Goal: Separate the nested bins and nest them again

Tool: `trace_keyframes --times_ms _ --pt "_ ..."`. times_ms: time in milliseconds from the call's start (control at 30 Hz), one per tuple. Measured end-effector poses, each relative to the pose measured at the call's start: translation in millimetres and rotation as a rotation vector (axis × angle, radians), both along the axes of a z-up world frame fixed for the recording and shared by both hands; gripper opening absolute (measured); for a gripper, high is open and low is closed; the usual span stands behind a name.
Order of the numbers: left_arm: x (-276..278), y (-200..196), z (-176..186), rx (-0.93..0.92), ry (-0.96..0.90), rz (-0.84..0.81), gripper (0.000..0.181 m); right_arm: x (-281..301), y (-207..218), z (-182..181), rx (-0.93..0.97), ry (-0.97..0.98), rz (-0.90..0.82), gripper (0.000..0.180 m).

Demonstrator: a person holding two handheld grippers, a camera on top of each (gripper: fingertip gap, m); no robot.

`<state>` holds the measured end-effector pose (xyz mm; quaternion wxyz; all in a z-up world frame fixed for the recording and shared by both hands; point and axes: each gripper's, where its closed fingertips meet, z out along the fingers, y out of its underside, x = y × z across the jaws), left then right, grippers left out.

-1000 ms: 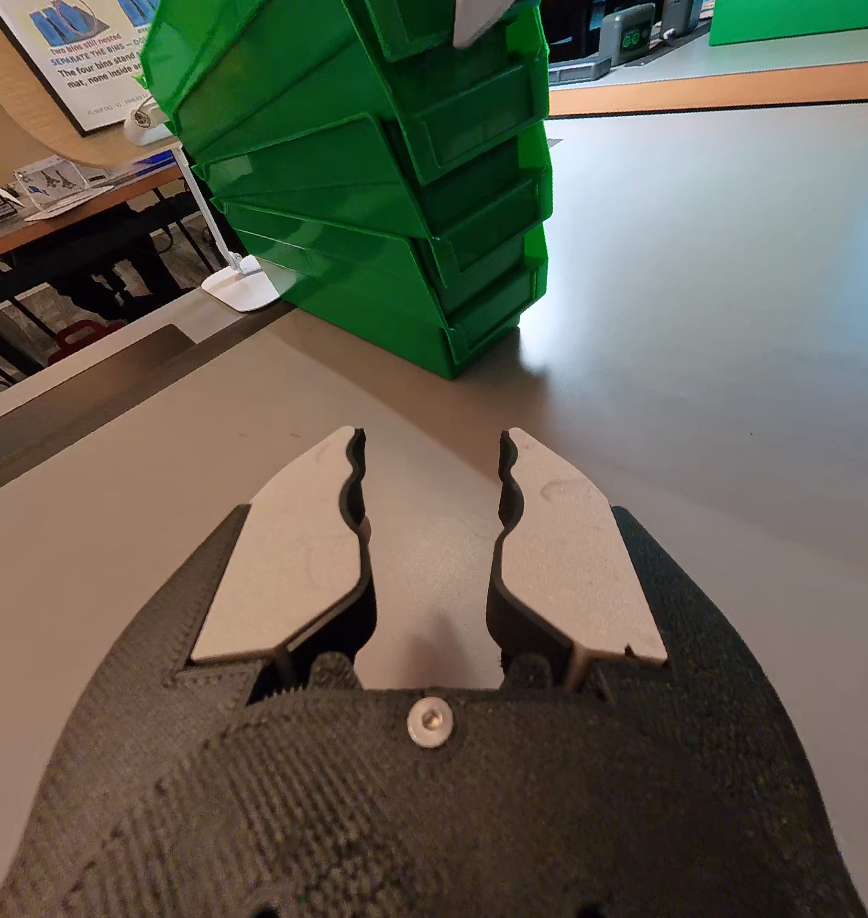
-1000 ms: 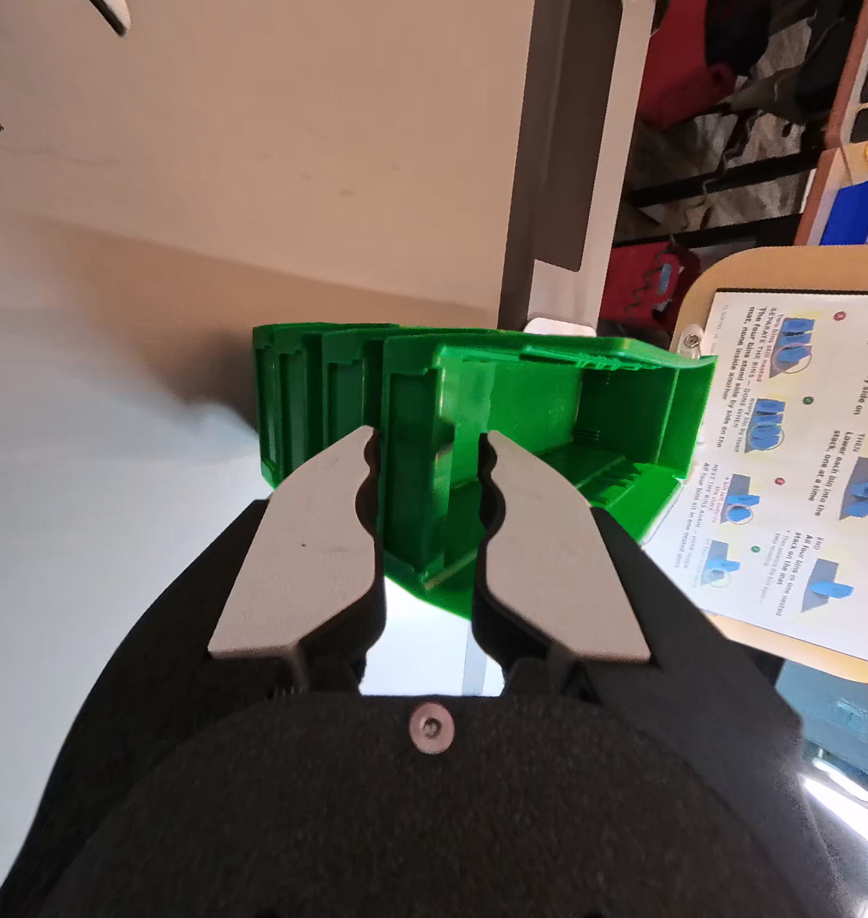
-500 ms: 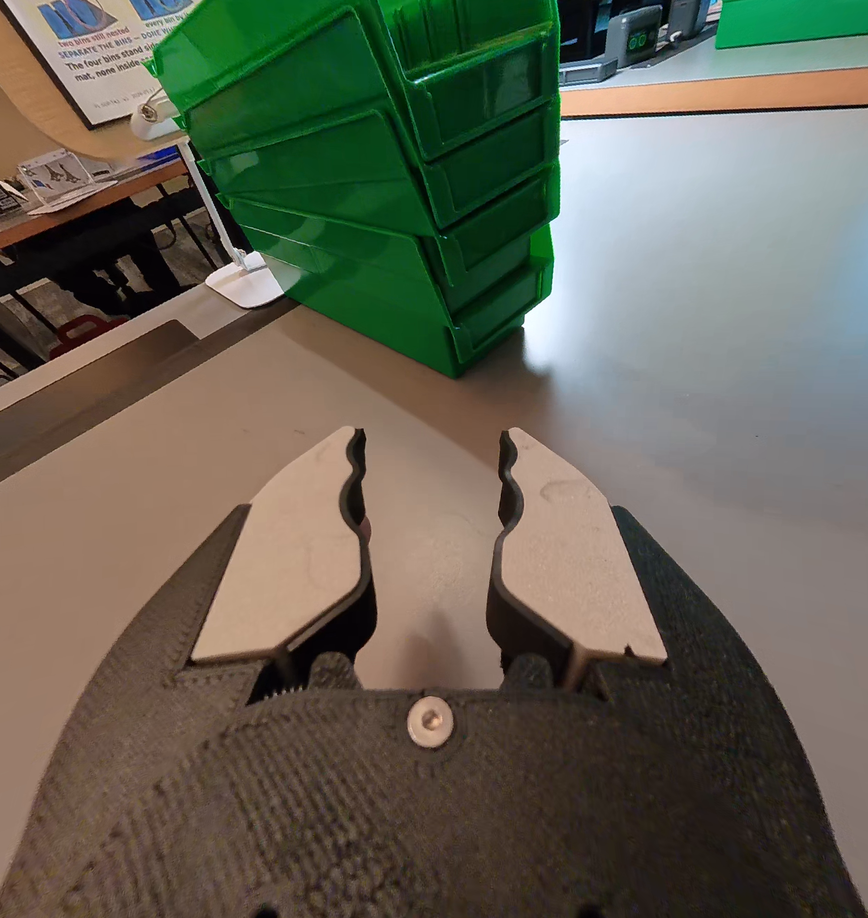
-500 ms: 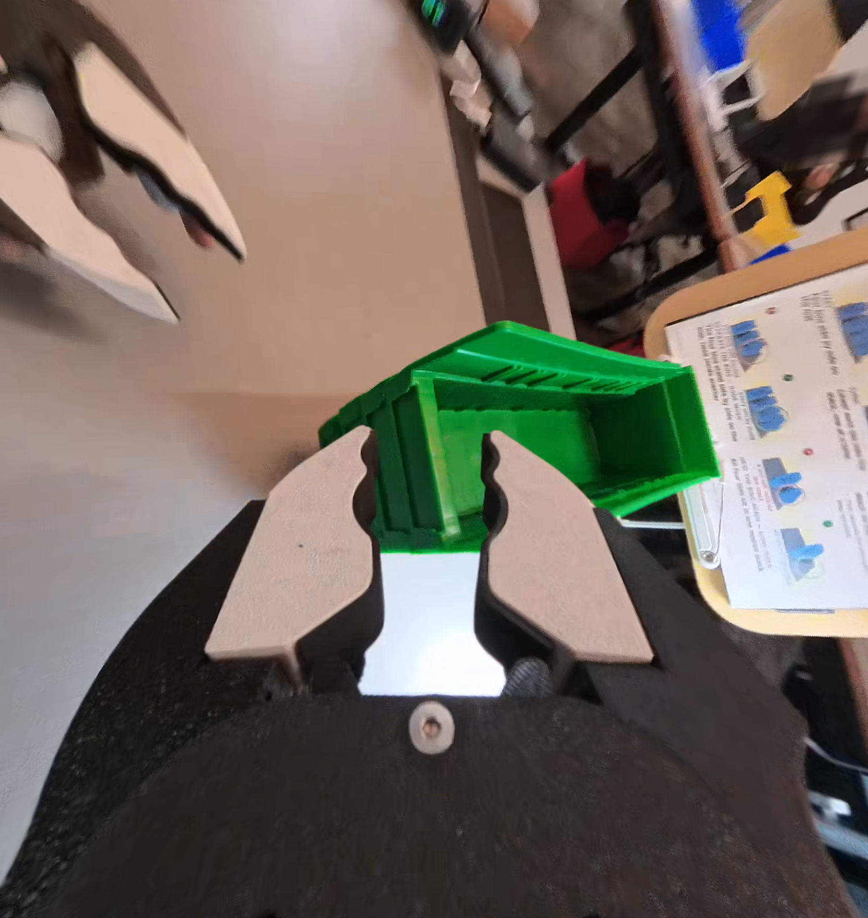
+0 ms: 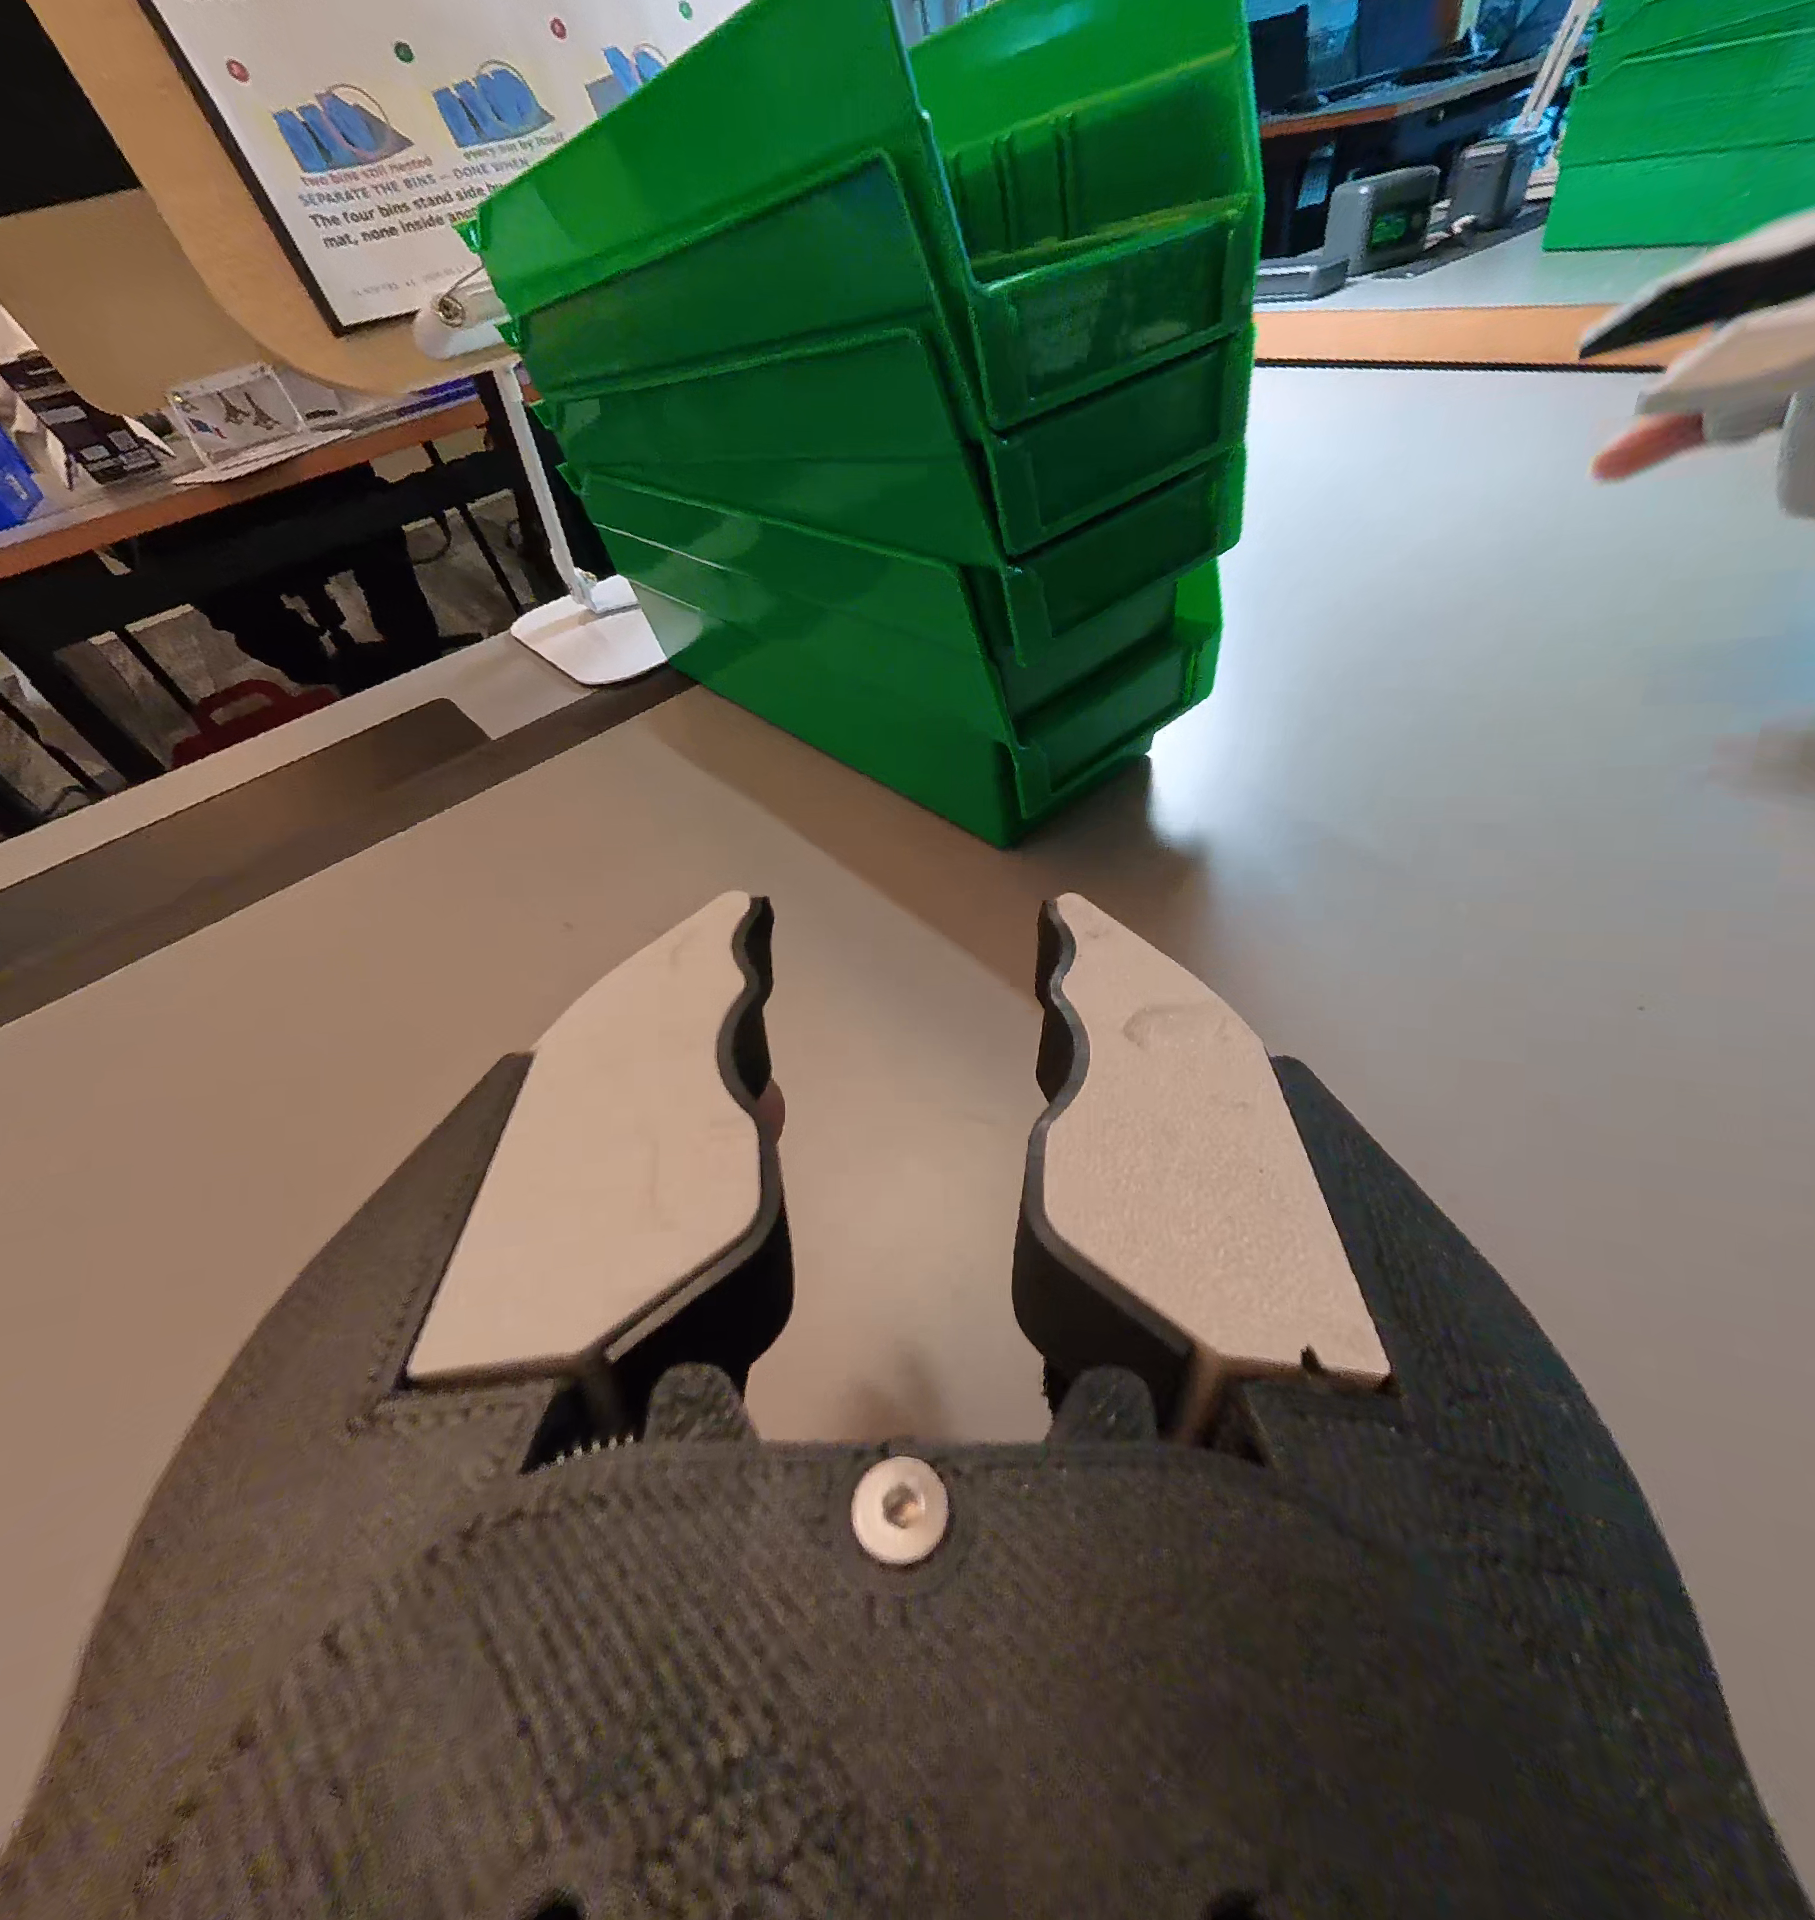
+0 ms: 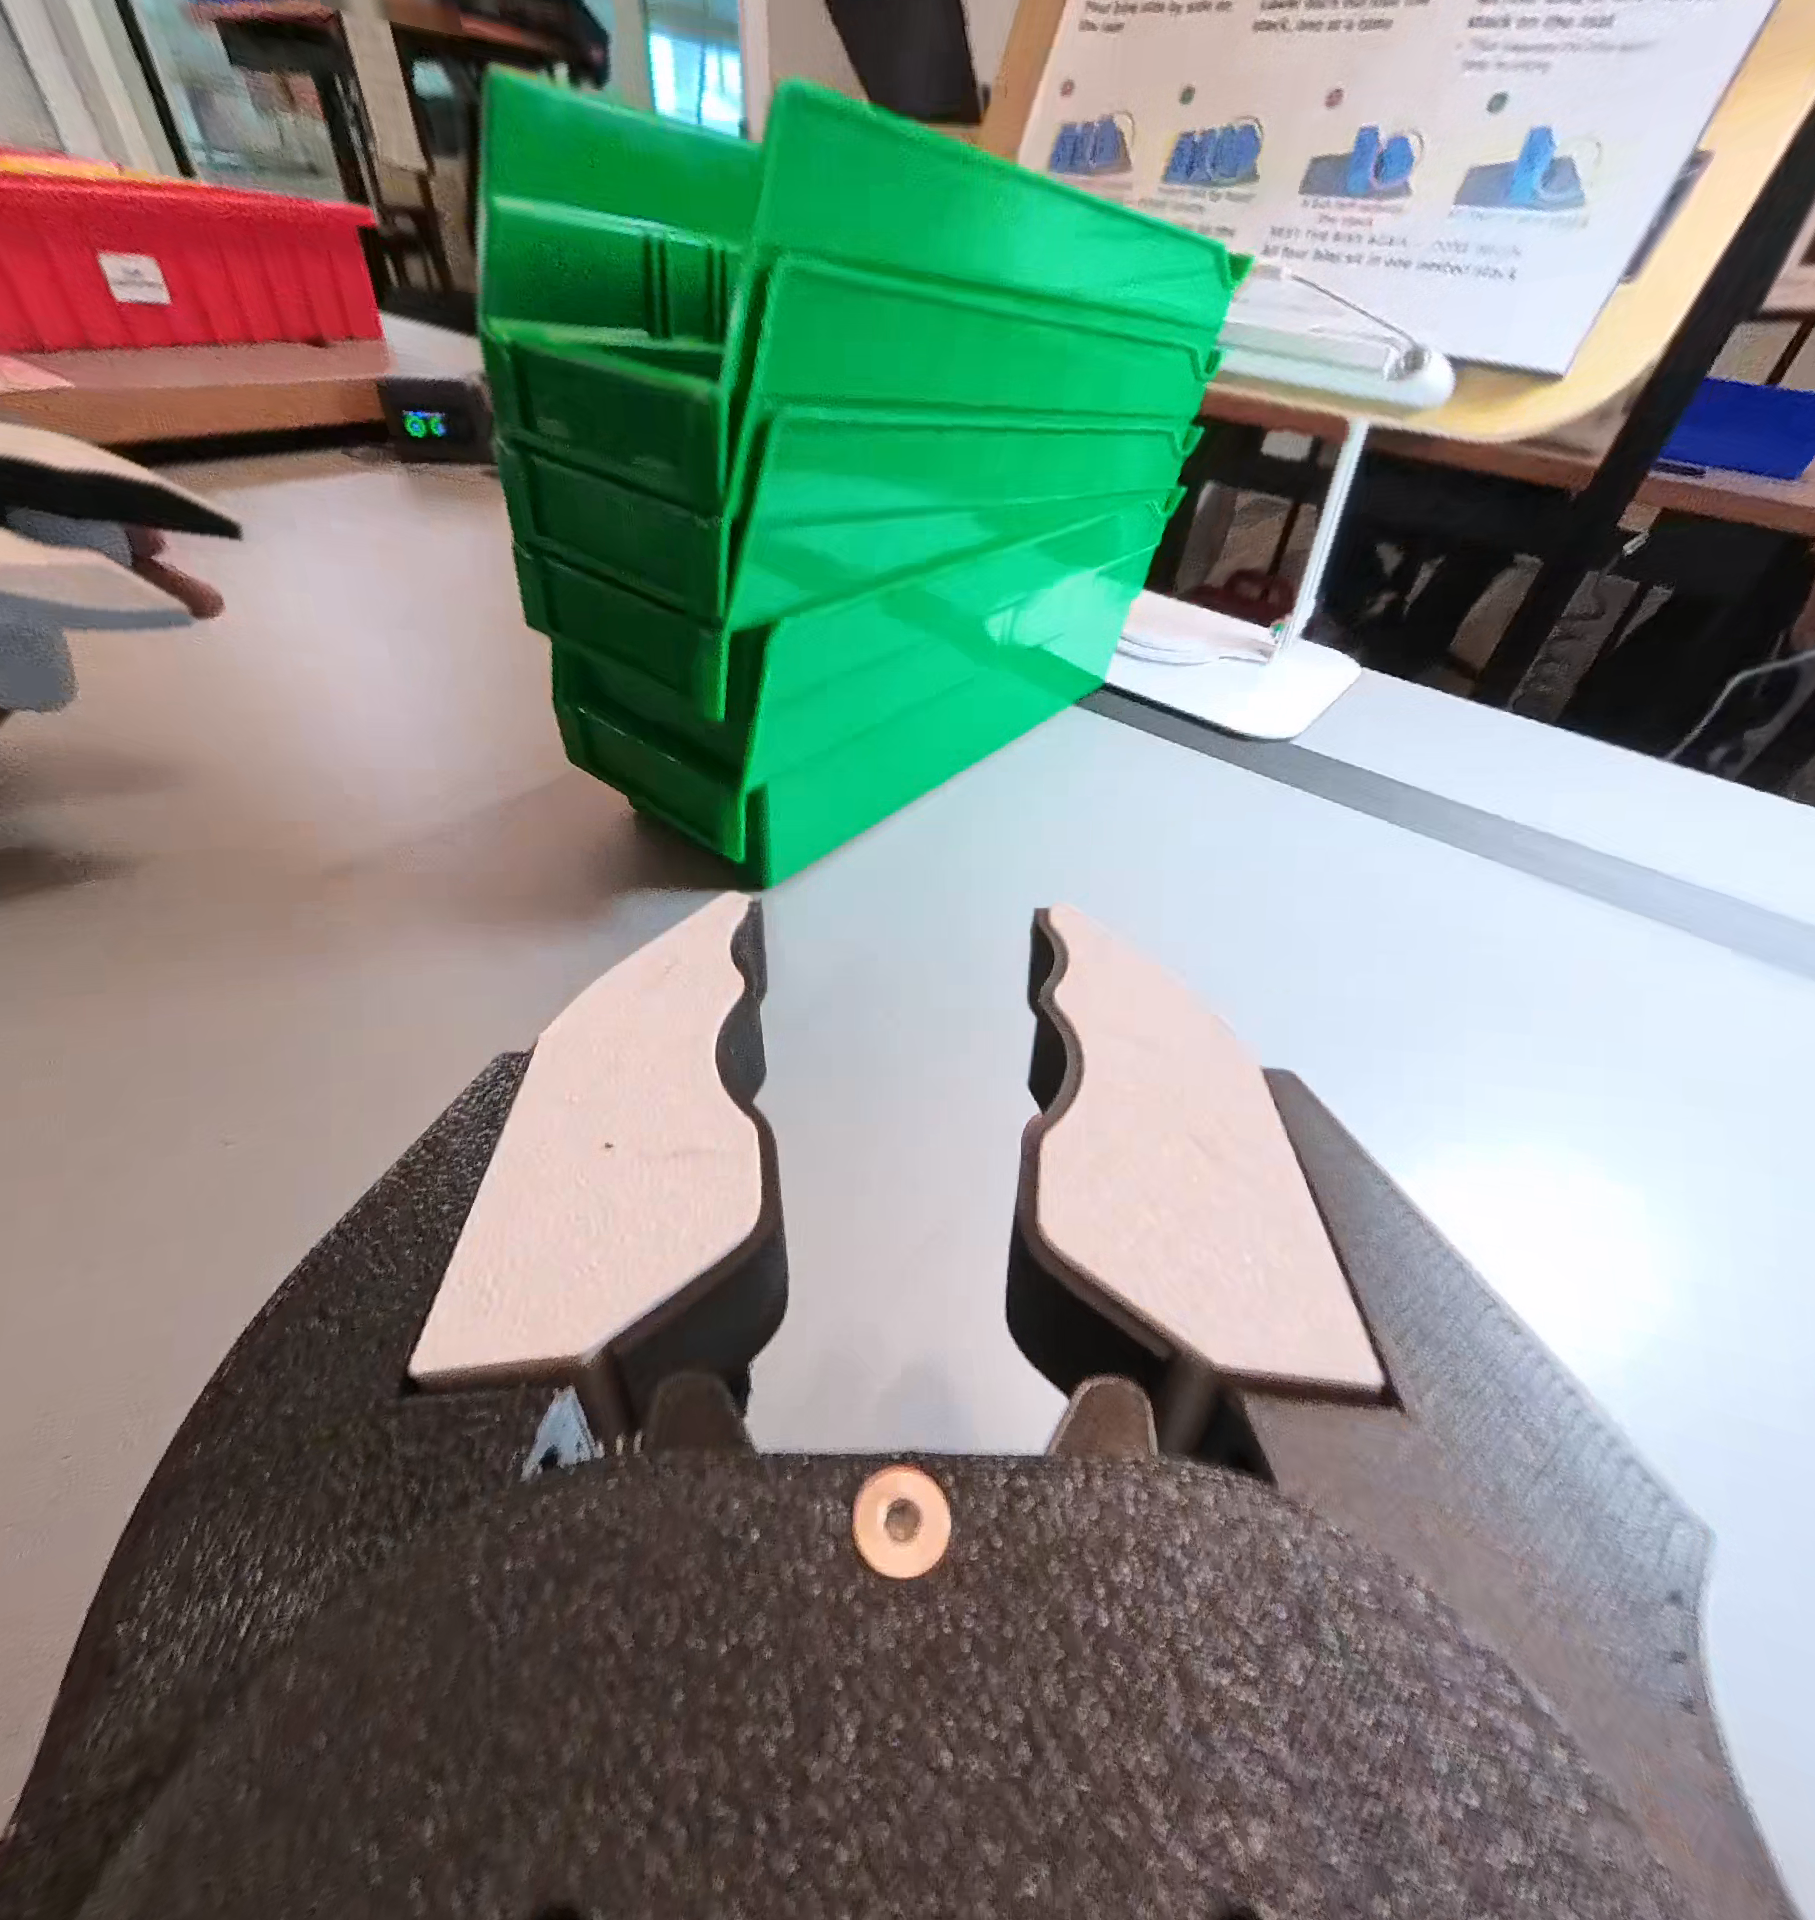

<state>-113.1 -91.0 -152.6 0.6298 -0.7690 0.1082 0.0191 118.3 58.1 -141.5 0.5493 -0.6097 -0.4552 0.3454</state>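
1. Left wrist view: the left gripper (image 5: 903, 935) has its fingers (image 5: 622, 1143) apart, holding nothing, low over the grey table (image 5: 1505, 935).
2. The right gripper (image 6: 895, 940) is likewise spread and empty.
3. Ahead of both stands the stack of green bins (image 5: 882, 436), nested, on the table.
4. The upper bins look fanned and tilted; a sideways knock could topple the stack.

Green bins (image 5: 882, 436): glossy moulded plastic. Grey table (image 5: 1454, 935): smooth, slight sheen. Left gripper (image 5: 903, 914): rough printed black body, matt grey fingers (image 5: 1183, 1174).
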Motion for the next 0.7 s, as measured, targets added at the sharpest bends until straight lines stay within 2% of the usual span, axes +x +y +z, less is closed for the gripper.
trace_keyframes --times_ms 67,167,267,700 --pt "-4 1 -2 0.003 0.003 0.013 0.049 -3 -2 -11 -0.011 -0.007 0.035 0.051" --pt "-6 1 0 0.017 0.004 0.012 0.049 -7 -9 8 0.065 0.039 0.067 0.05" --pt "-11 2 4 0.034 0.028 0.022 0.049 -10 -13 -8 0.036 0.0 0.091 0.052" --pt "-26 4 12 0.072 0.013 0.038 0.051 -13 -17 -8 0.076 -0.007 0.095 0.051"
